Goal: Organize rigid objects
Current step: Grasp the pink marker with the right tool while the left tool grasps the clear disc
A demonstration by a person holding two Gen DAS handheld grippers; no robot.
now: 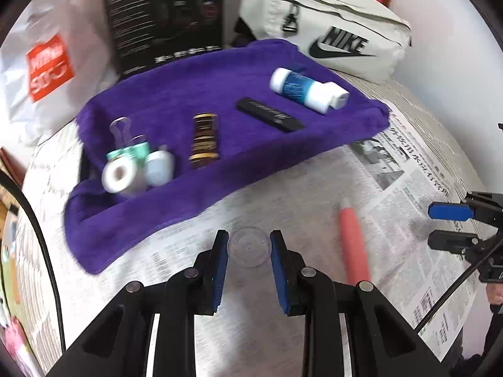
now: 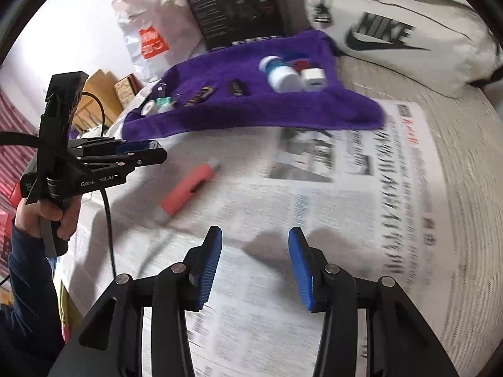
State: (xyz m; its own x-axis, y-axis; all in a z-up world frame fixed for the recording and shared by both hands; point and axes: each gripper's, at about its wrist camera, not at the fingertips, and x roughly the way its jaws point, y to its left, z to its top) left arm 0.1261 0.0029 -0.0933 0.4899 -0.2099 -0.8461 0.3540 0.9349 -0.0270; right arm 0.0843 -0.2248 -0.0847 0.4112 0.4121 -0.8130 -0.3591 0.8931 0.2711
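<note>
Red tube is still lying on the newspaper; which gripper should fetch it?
Probably the right gripper: its jaws are open with nothing between them, while the left gripper is shut on a clear round lid. The red tube lies just ahead-left.

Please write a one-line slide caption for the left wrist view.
Left gripper shut on a clear round cap over newspaper, purple towel with sorted items behind.
</note>
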